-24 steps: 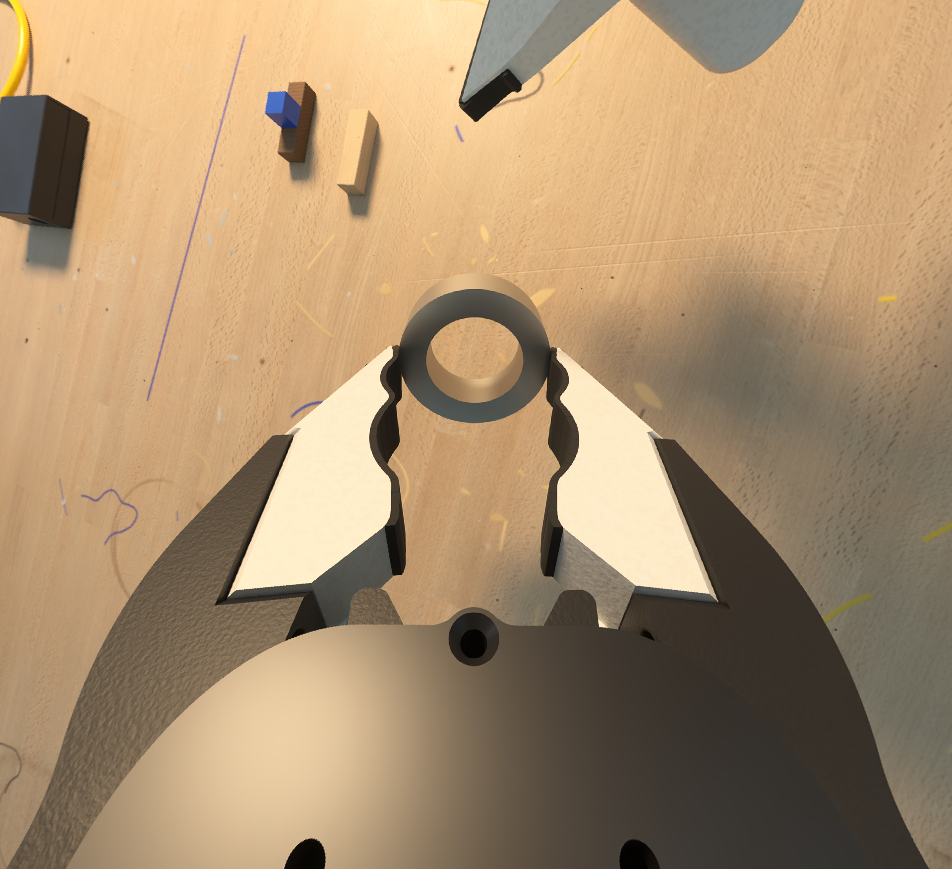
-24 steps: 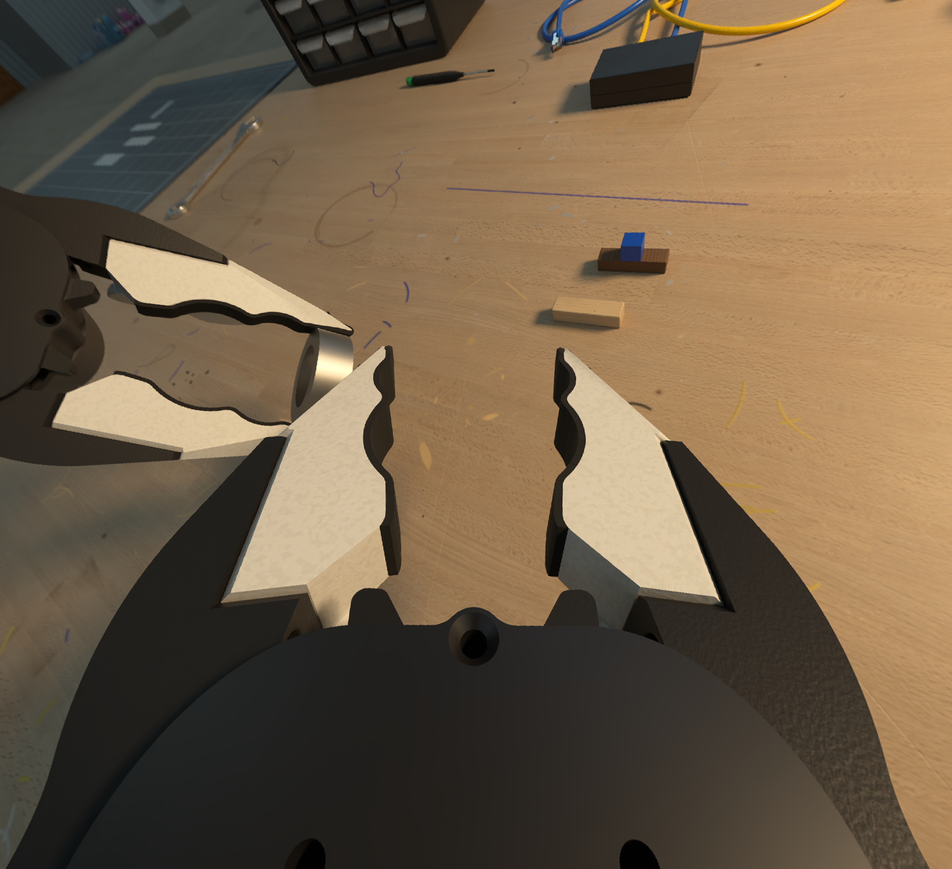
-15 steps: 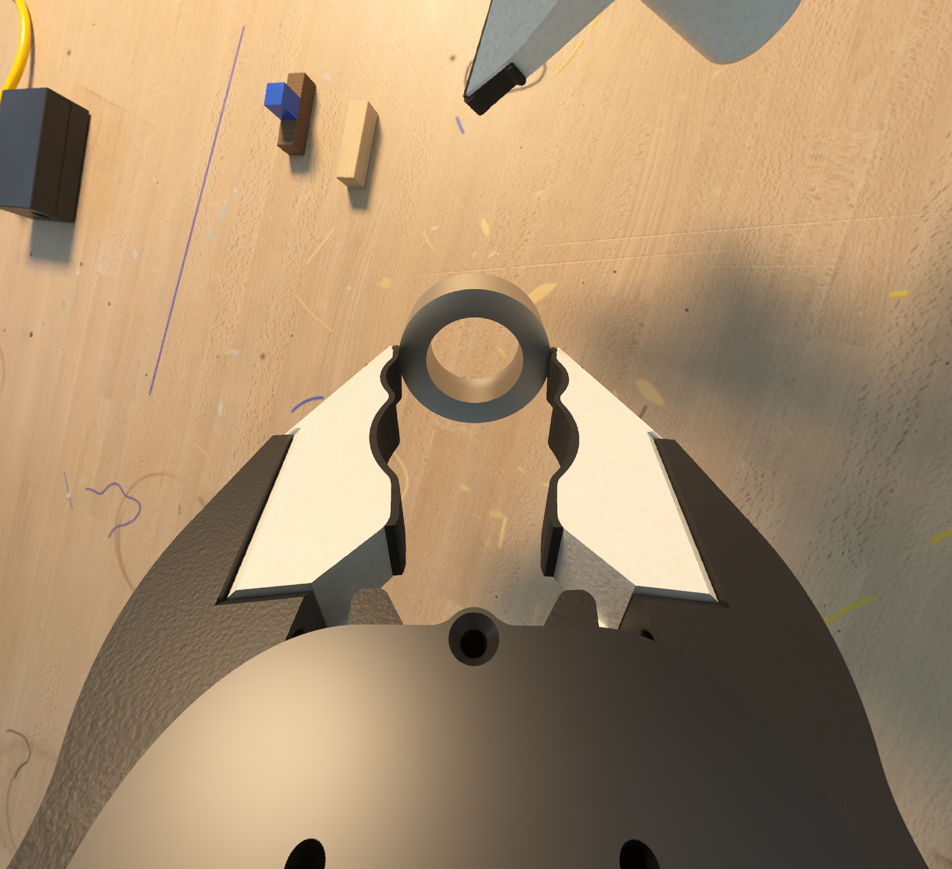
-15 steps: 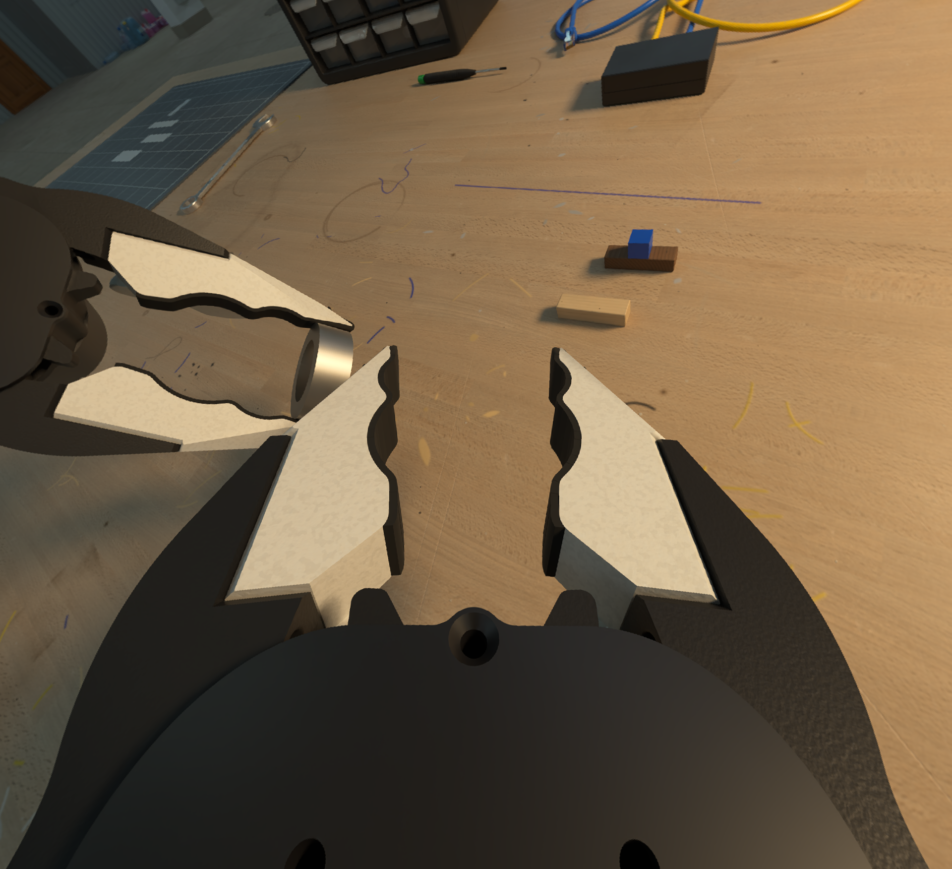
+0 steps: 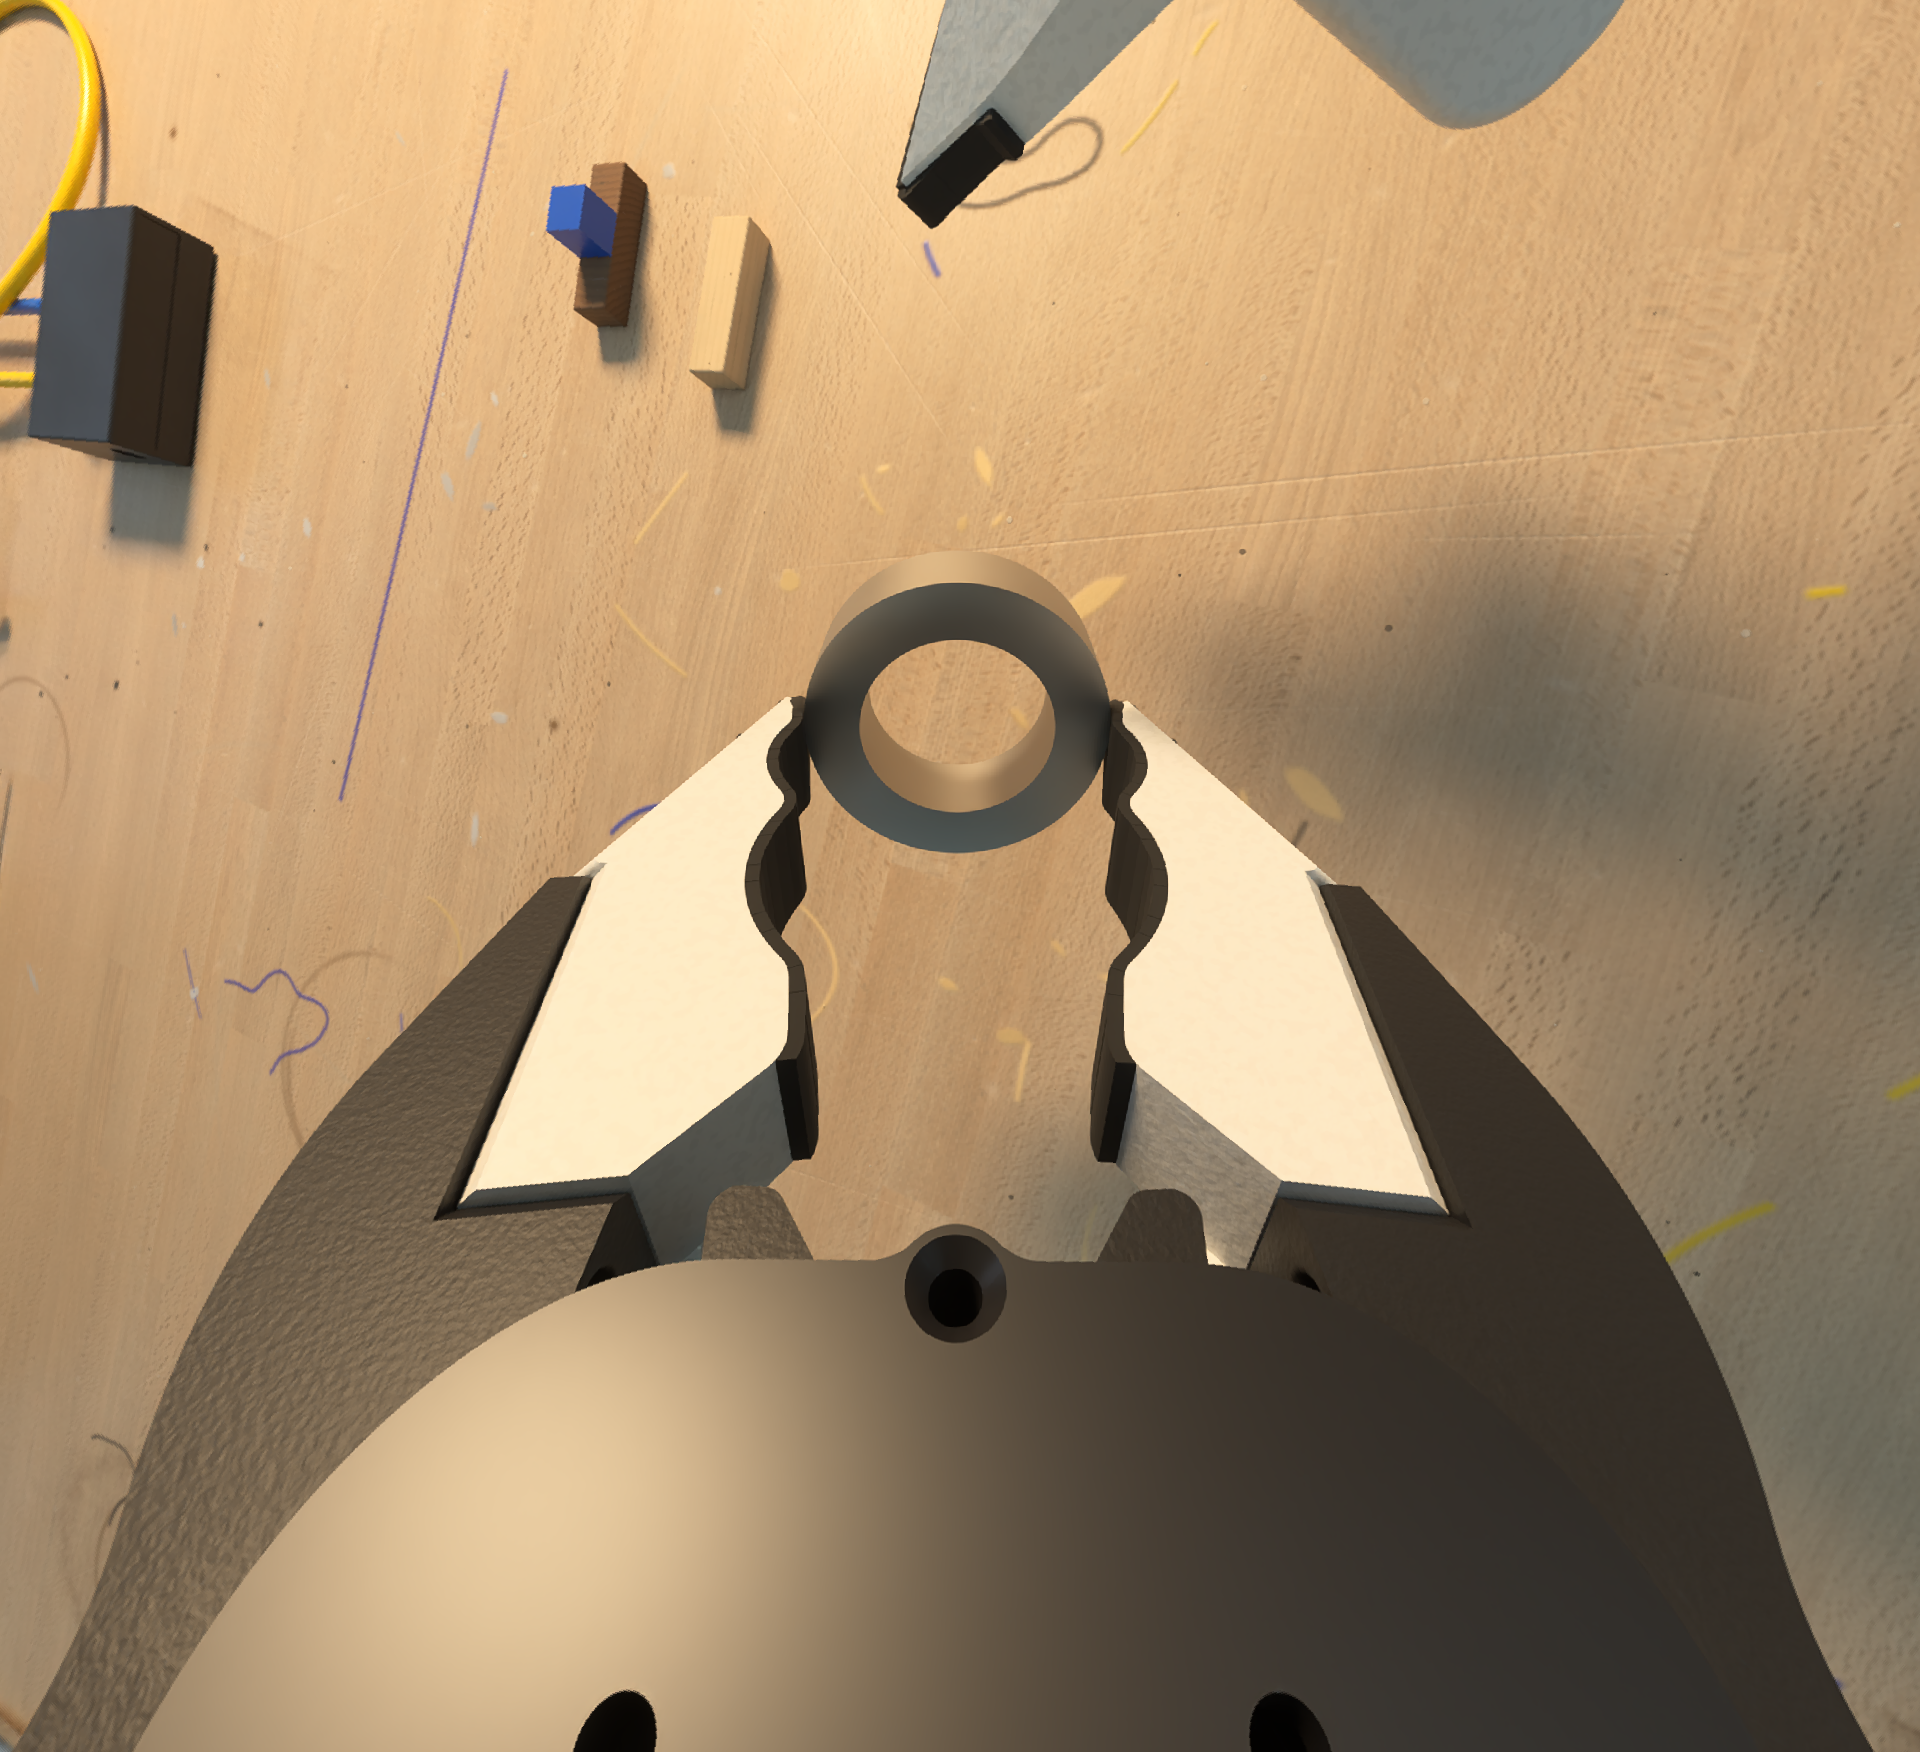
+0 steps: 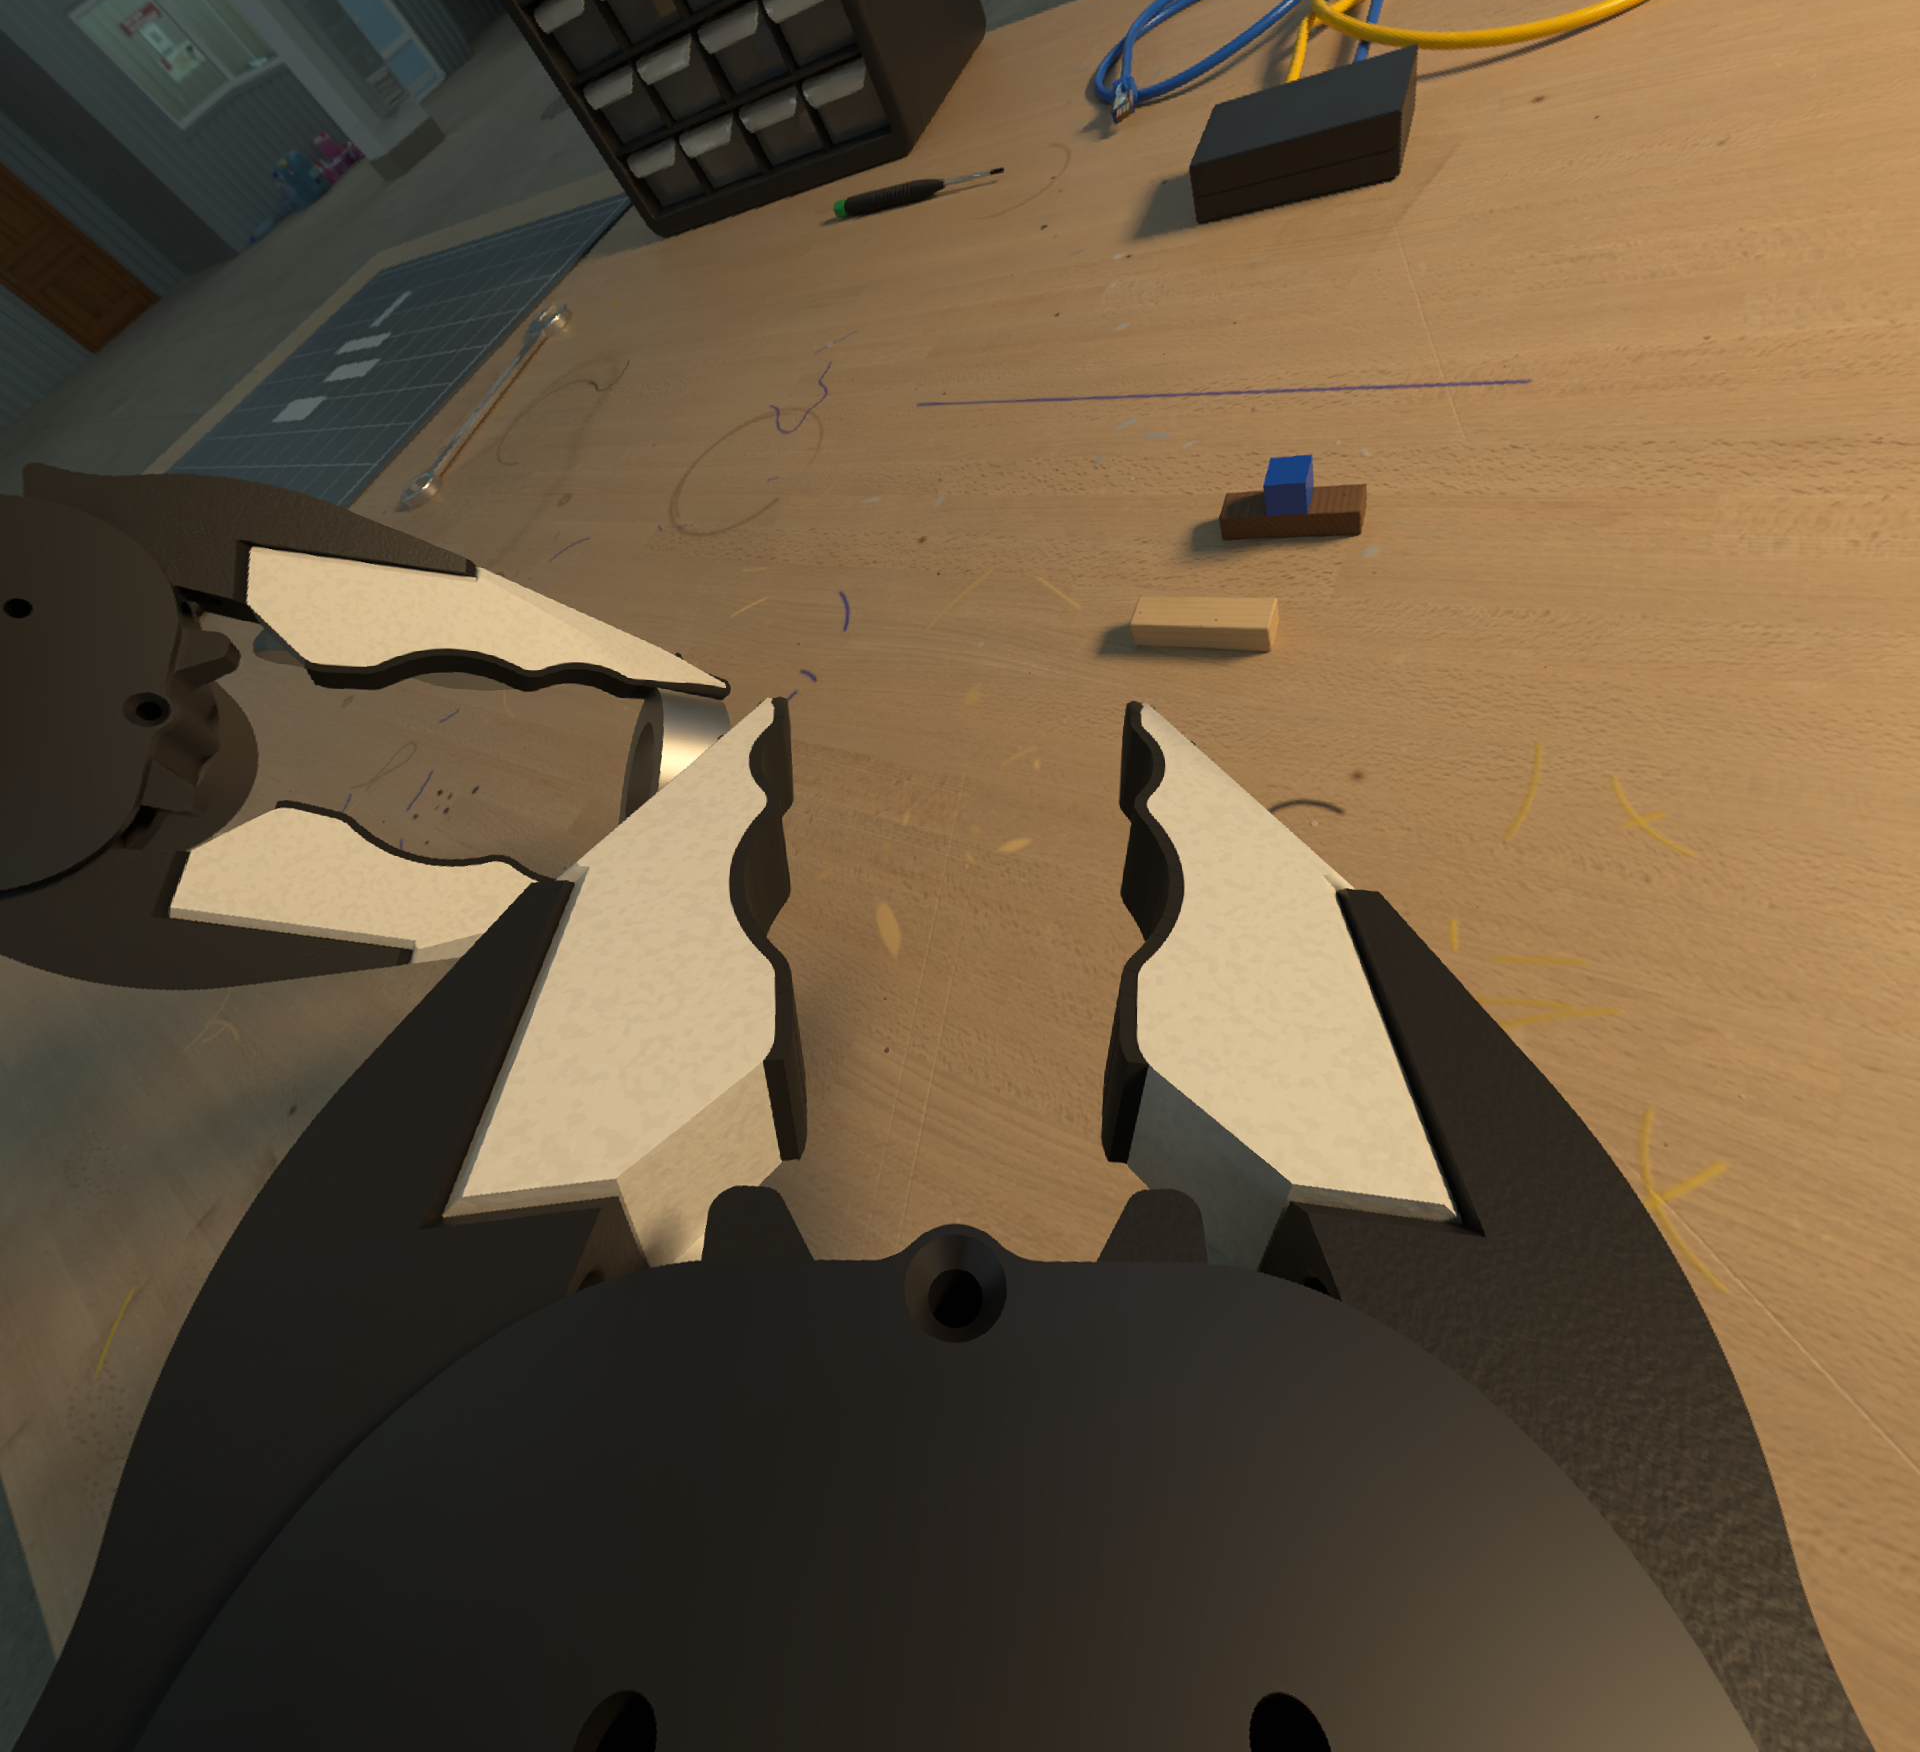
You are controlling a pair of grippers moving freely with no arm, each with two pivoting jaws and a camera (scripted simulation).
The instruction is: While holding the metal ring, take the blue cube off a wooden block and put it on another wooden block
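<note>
My left gripper (image 5: 954,715) is shut on the metal ring (image 5: 836,772) and holds it above the wooden table. The ring also shows in the right wrist view (image 6: 681,738), partly hidden behind my right finger. The blue cube (image 6: 1288,484) sits on a dark wooden block (image 6: 1291,513); both show in the left wrist view, the cube (image 5: 575,216) and the dark block (image 5: 615,248). A light wooden block (image 6: 1203,624) lies beside it, bare, and shows in the left wrist view (image 5: 730,300). My right gripper (image 6: 954,715) is open and empty, well short of the blocks.
A black box (image 6: 1304,135) with yellow cable (image 6: 1558,9) and blue cable (image 6: 1226,29) lies beyond the blocks. A drawer cabinet (image 6: 727,9), a screwdriver (image 6: 914,194), a wrench (image 6: 488,403) and a cutting mat (image 6: 395,362) stand at the far left. My left gripper (image 6: 686,767) is close beside my right finger.
The right gripper has drifted a little, so the far objects shift in its view. The left gripper still holds the ring, and the blocks have slid slightly in its view.
</note>
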